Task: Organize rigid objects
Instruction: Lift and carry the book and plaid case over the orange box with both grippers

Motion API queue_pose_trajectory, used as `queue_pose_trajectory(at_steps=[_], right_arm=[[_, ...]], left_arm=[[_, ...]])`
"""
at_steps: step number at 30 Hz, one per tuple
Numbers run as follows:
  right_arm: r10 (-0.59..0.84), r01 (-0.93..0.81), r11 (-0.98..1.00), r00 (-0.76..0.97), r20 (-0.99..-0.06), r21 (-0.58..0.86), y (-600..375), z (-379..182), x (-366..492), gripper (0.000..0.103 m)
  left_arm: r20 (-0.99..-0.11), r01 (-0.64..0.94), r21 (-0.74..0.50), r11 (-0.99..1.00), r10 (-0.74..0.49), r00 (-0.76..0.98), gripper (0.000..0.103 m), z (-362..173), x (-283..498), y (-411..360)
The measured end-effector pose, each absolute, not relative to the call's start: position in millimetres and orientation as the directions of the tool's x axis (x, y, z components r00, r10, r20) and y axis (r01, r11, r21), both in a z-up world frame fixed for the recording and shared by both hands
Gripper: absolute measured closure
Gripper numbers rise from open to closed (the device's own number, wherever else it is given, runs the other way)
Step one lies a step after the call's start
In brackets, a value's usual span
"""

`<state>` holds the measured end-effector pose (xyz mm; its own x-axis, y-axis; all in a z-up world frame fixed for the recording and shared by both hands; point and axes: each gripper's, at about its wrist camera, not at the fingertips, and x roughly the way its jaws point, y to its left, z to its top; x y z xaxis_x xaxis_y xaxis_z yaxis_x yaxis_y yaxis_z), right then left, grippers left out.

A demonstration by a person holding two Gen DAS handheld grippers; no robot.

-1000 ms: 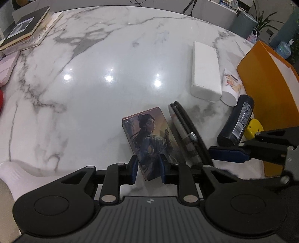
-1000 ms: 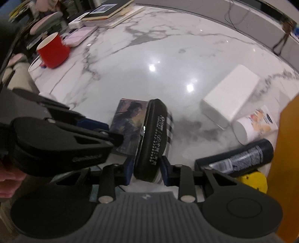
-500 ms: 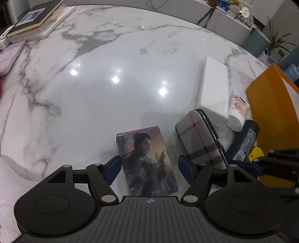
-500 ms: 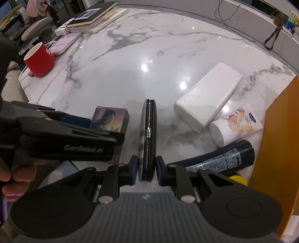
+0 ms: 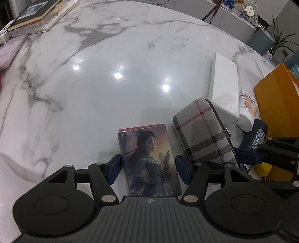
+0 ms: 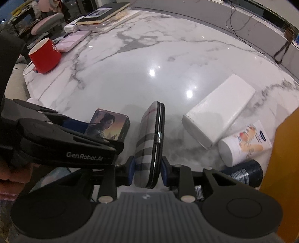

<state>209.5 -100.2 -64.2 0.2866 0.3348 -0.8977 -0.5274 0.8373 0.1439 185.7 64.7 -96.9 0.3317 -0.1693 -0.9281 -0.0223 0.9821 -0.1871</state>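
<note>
Marble worktop [image 5: 104, 97] is bare over its whole middle, so there is wide free room ahead of both tongs; the things crowd only along its edges. At the near edge the left tongs [image 5: 148, 169] stand wide around a picture box [image 5: 149, 158] with a painted woman on it, and their jaws are closing; the blue pads [image 5: 114, 168] sit just beside the box sides, and I cannot tell if they touch. Just to the right, the right tongs [image 6: 147, 172] hold a plaid glasses case [image 6: 149, 144] on its narrow edge, with the pads against both its faces while the jaws are opening slightly. Toward the right edge lie a white box [image 6: 218, 110], a white tube [image 6: 244, 145] and a dark spray can [image 6: 244, 172], close together, and beside them stands an orange bin [image 5: 276, 104] with a yellow thing [image 5: 264, 168] at its foot. At the far left corner lies a stack of books [image 6: 104, 15], and near the left edge a red mug [image 6: 44, 56] and a pink case [image 6: 72, 41].
</note>
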Motion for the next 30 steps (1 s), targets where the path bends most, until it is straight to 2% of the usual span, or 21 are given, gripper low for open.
queue_pose_trajectory(at_steps=[8, 24, 25, 30], right_arm=[[0.363, -0.587, 0.798, 0.283, -0.888, 0.139, -94, -60, 198, 0.080], [0.434, -0.505, 0.821, 0.248, -0.866, 0.266, -100, -58, 225, 0.078], [0.440, -0.497, 0.821, 0.238, -0.866, 0.281, -99, -60, 227, 0.076], [0.430, -0.479, 0.830, 0.223, -0.875, 0.286, -90, -69, 229, 0.077]], left_arm=[[-0.947, 0.092, -0.156, 0.983, -0.175, 0.269, 0.032, -94, 187, 66], [-0.925, 0.213, -0.169, 0.962, -0.229, 0.302, 0.032, -95, 179, 71], [-0.925, 0.218, -0.165, 0.962, -0.227, 0.305, 0.031, -96, 179, 70], [-0.925, 0.244, -0.128, 0.961, -0.205, 0.320, 0.030, -97, 176, 64]])
